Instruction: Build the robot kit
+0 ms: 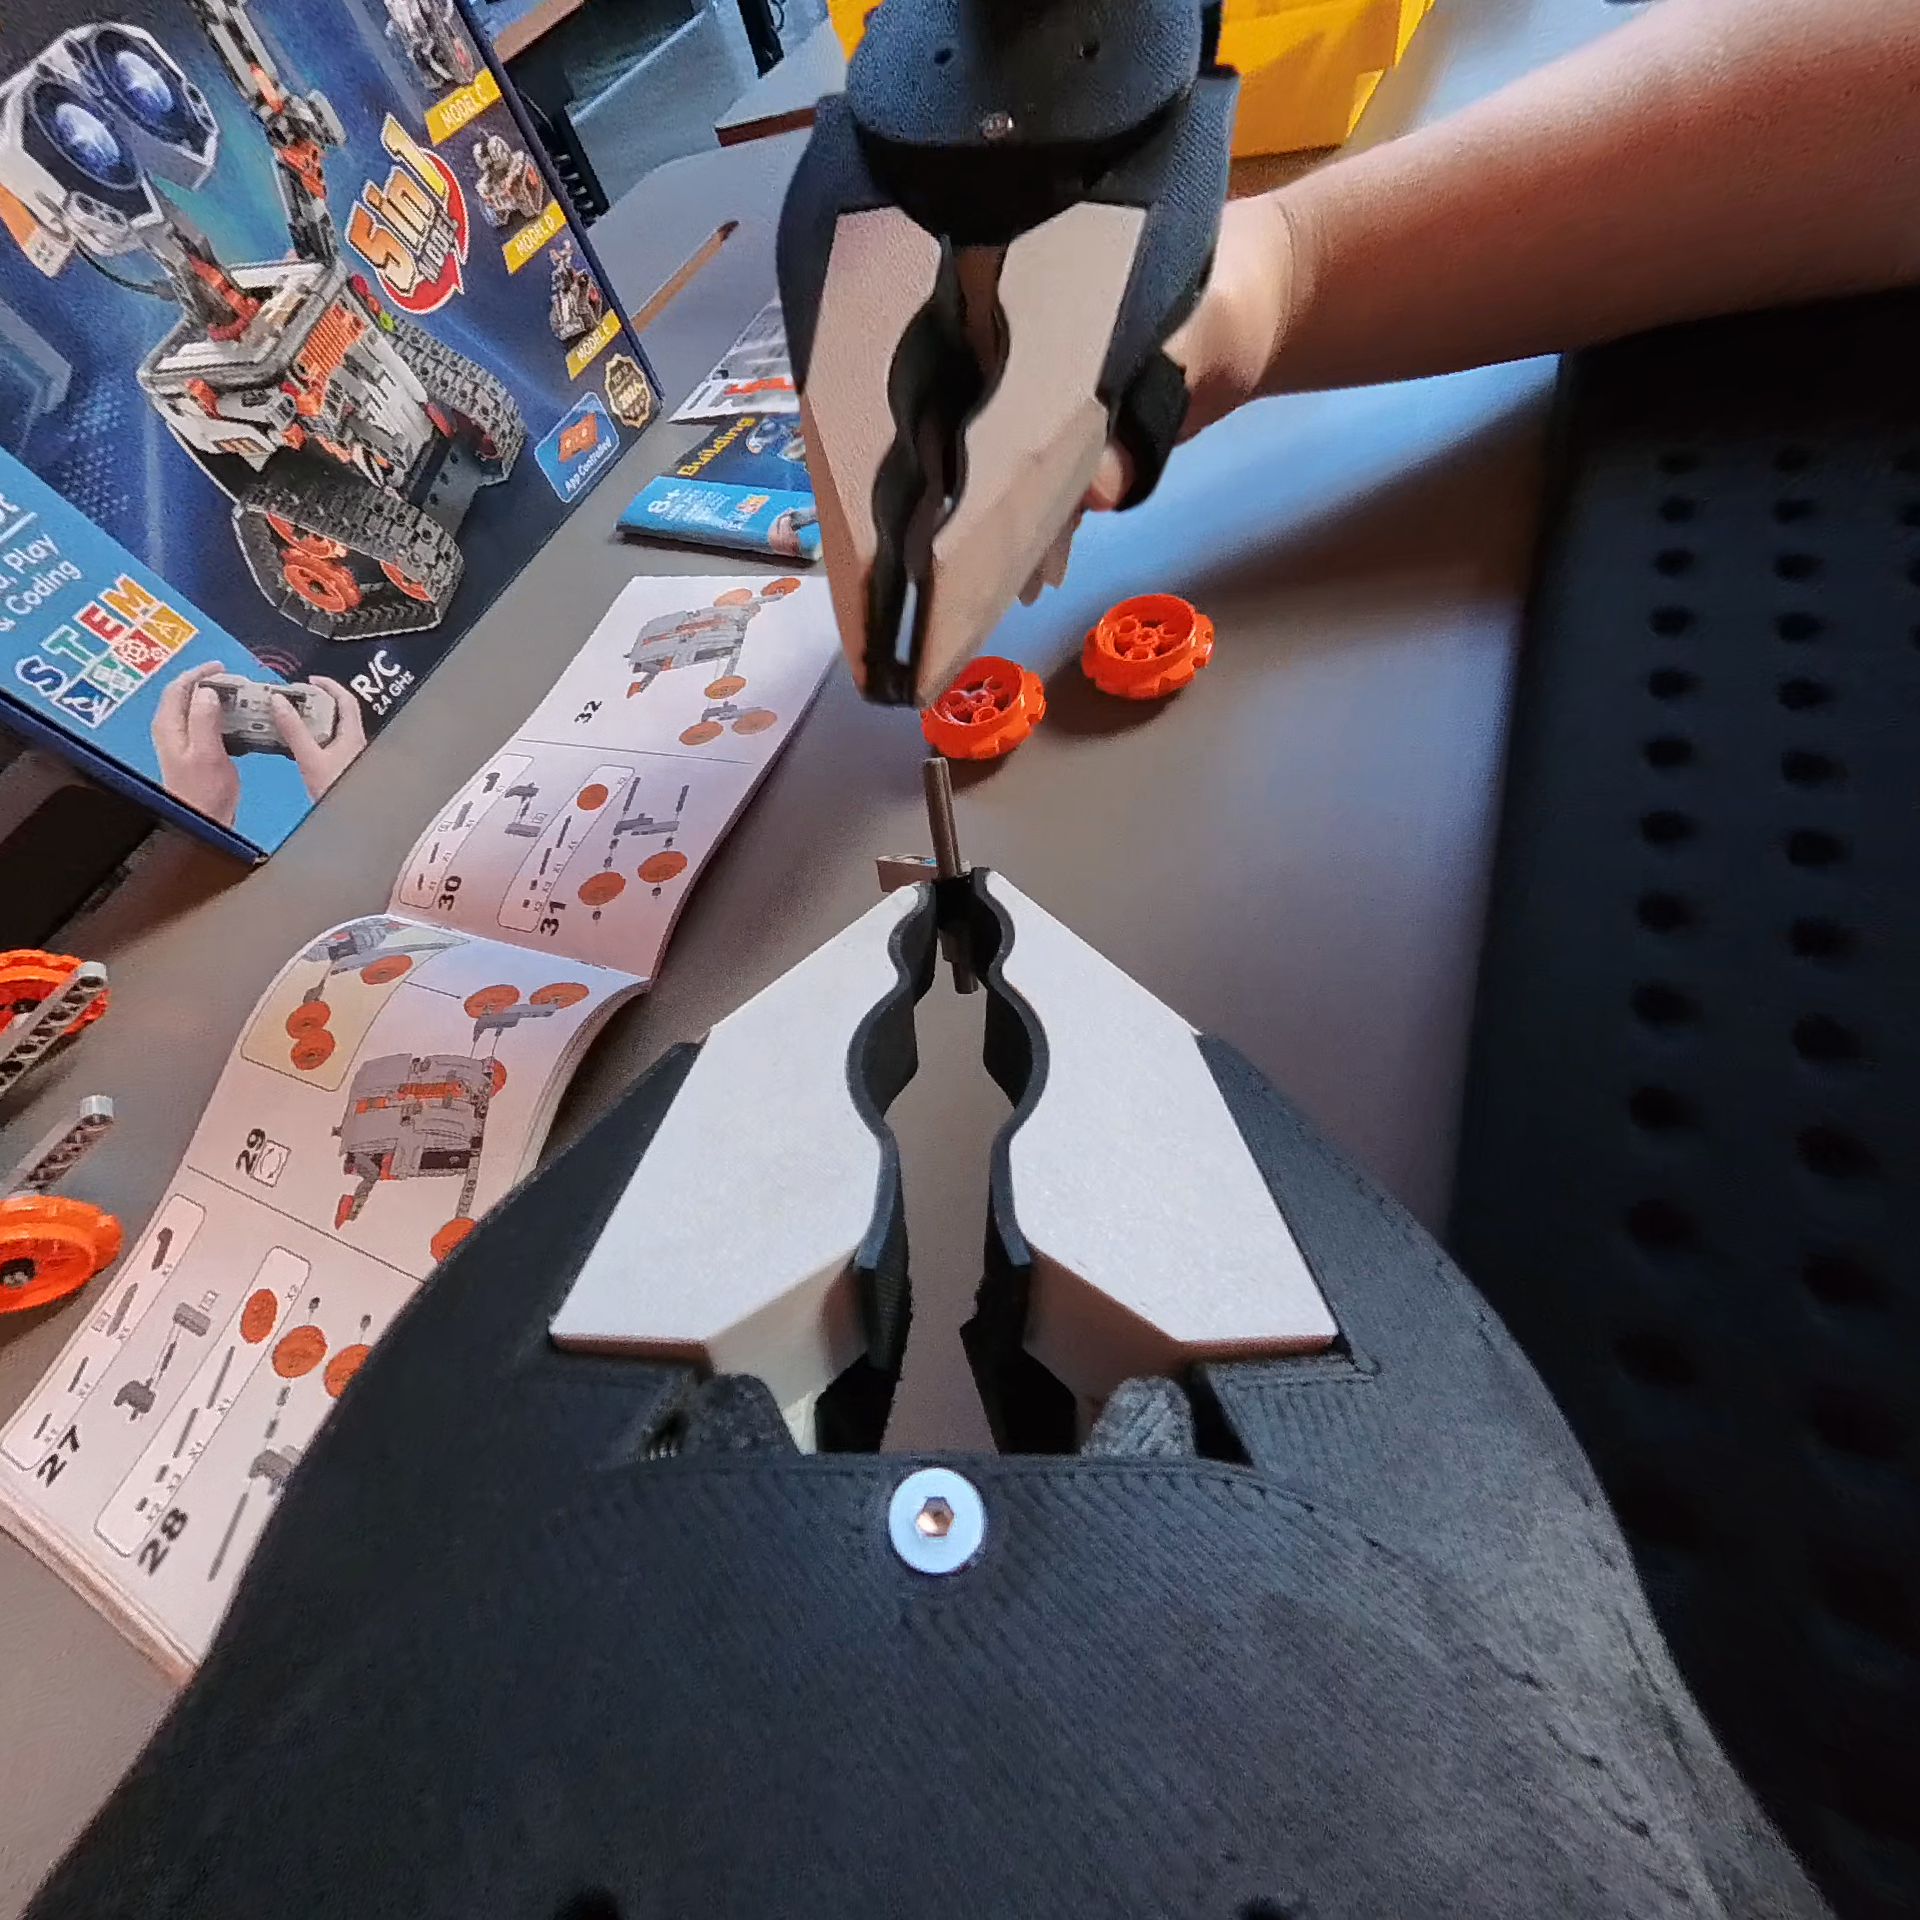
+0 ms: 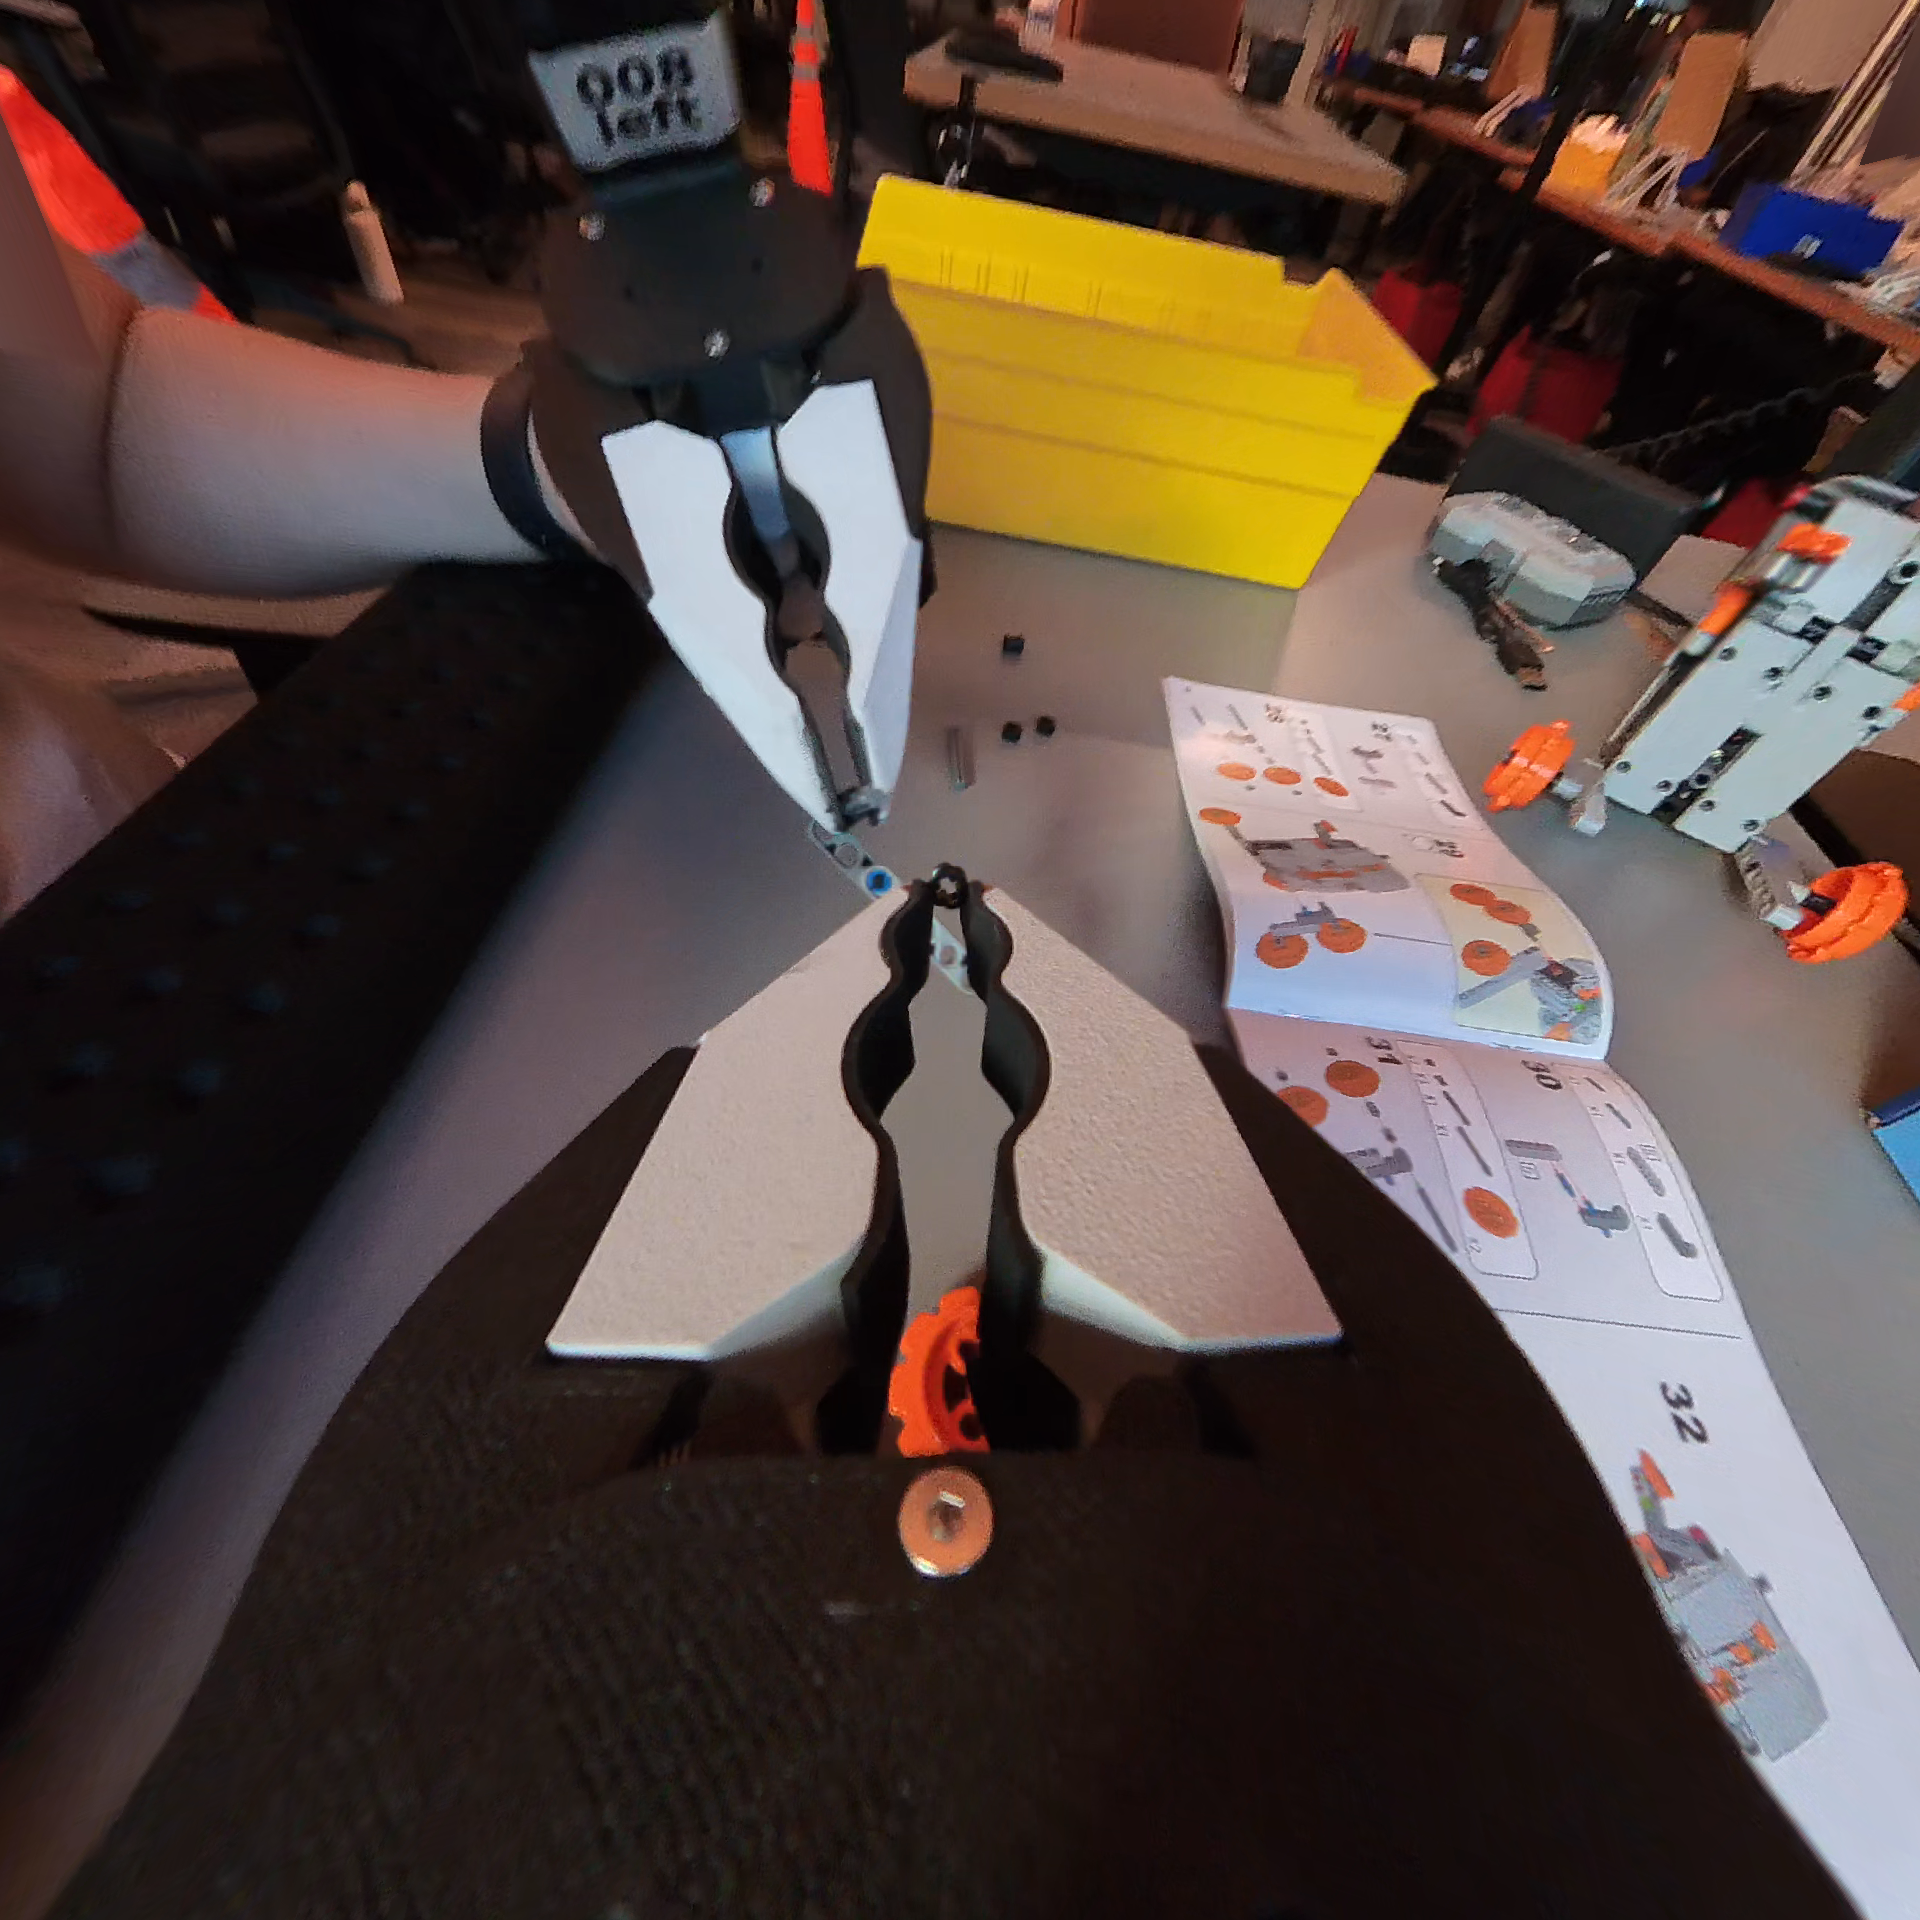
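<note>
Two loose orange wheels [image 1: 982, 705] [image 1: 1146, 644], one open booklet [image 1: 436, 1039], one yellow bin [image 2: 1132, 384].

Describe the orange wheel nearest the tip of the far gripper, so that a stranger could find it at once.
Start from the open instruction booklet on the grey table. Just past its far right corner two loose orange wheels lie side by side. The orange wheel meant is the left one, almost under the right gripper; its twin lies farther right.

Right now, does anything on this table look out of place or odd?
Mostly no. The instruction booklet does not lie flat; its pages bow upward. Two orange wheels lie loose beside it, and a few tiny black pieces are scattered near the yellow bin. Nothing looks spilled or broken.
</note>
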